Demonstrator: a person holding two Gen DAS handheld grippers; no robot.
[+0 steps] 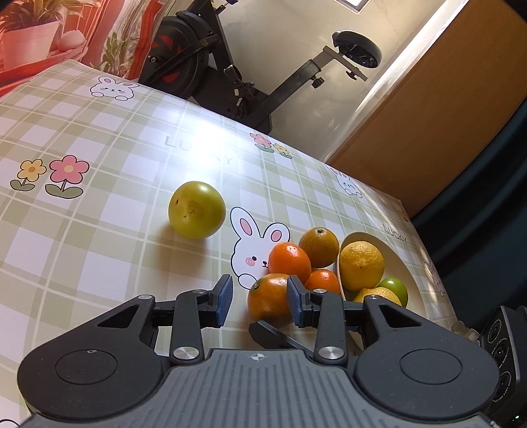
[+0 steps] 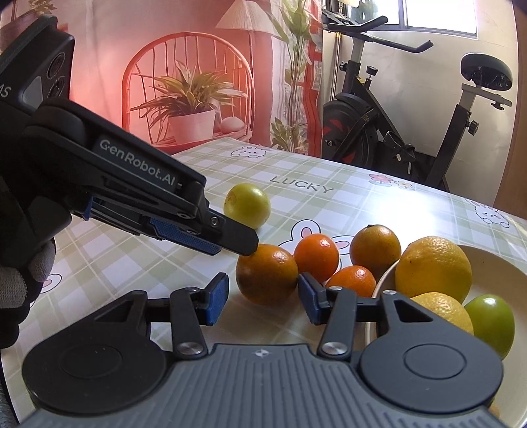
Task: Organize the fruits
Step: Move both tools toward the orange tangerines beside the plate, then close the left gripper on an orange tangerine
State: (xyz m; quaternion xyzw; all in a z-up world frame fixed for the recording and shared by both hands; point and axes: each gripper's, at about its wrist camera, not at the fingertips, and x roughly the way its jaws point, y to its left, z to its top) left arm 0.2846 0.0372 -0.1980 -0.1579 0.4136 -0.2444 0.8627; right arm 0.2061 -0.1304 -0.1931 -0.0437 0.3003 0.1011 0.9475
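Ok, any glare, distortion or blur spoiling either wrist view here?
Left wrist view: glare whitens the tablecloth around the LUCKY print; fisheye bends the plaid lines. Right wrist view: milder sheen near the far table edge, bright window, fruit sharp, including the nearest orange.

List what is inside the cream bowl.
The cream bowl holds a large lemon, a smaller lemon and a green fruit. The right tool covers the bowl's near part, so anything there stays unseen.

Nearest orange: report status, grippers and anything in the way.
Left gripper open, tip on round orange fruit. Right gripper open, straddling it. Fruit on checked tablecloth, outside cream bowl. Three more oranges crowd behind.
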